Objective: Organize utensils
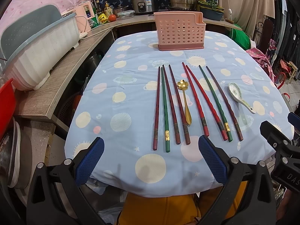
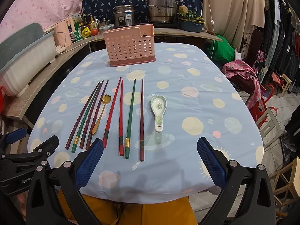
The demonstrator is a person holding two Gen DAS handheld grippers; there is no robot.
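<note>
One table (image 2: 196,150), covered by a light blue cloth printed with suns and planets, carries every task item. One pink perforated utensil holder (image 2: 129,46) stands upright at the far edge of the table; its interior is not visible from either view.

Eight chopsticks (image 1: 196,103) lie flat on the cloth between the holder and the near edge, roughly parallel, tips pointing toward the holder. Colour count: four dark maroon, two red, two green. A left group of four consists of maroon, green, maroon, maroon; a right group of four consists of red, red, green, maroon. The two red chopsticks cross or touch near their tips; which one cannot be determined.

Two spoons are present. One gold spoon (image 1: 184,101) with a flower-shaped bowl lies between the two chopstick groups, just beside the fourth chopstick. One white ceramic spoon (image 2: 159,110) with a green pattern lies to the right of the last chopstick, apart from it.

The left gripper (image 1: 151,161) hovers above the near table edge, both blue pads spread wide, nothing between them. The right gripper (image 2: 150,161) hovers at the same edge, equally wide, nothing held. Each gripper appears partly cut off at the margin of the other view. Mustard-yellow clothing (image 2: 159,213) shows below the table edge.
</note>
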